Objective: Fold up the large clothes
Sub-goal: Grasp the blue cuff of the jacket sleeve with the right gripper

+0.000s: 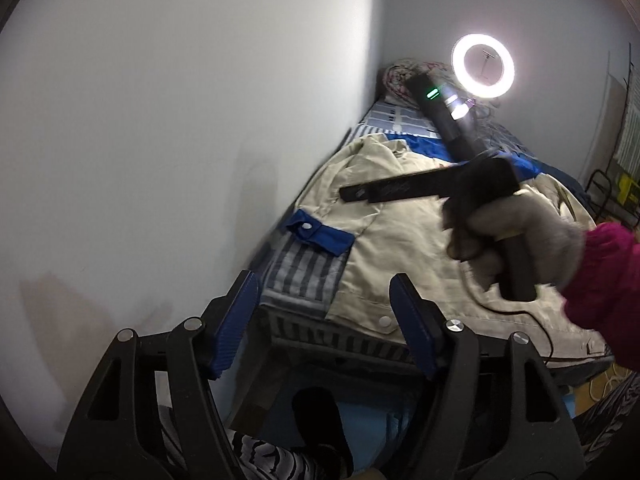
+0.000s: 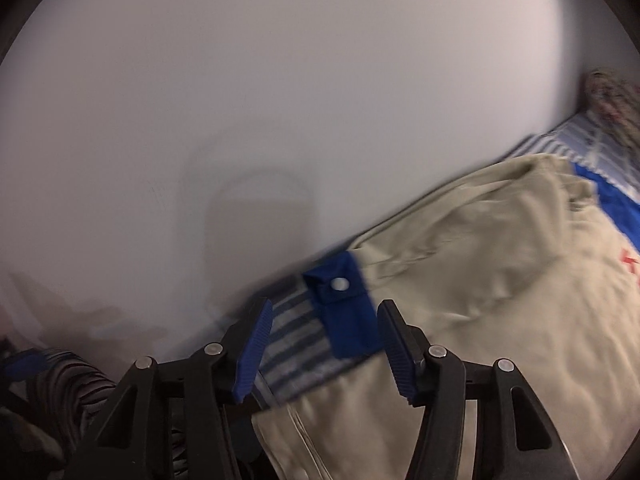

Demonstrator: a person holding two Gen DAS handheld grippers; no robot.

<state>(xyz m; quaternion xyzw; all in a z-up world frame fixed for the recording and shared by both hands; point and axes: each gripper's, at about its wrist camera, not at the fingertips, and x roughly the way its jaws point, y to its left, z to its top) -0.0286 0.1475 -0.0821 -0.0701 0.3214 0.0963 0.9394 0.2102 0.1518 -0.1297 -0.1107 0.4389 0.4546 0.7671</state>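
left wrist: gloved hand [image 1: 520, 240] angles right tool [image 1: 356, 193] over jacket [image 1: 400, 240].

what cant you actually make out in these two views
- Beige jacket, left wrist view: its right part is hidden behind the gloved hand holding the right hand-held gripper.
- Red mark, right wrist view: cut off by the lens edge.
- Patterned bundle, right wrist view: too blurred to identify.

Beige jacket [image 1: 400, 240] – large, spread loosely over striped bed, wrinkled, one edge along wall. Blue cuff [image 2: 344, 304] with silver snap lies flat on stripes at near end. Blue panel at far end; red mark on fabric – illegible.
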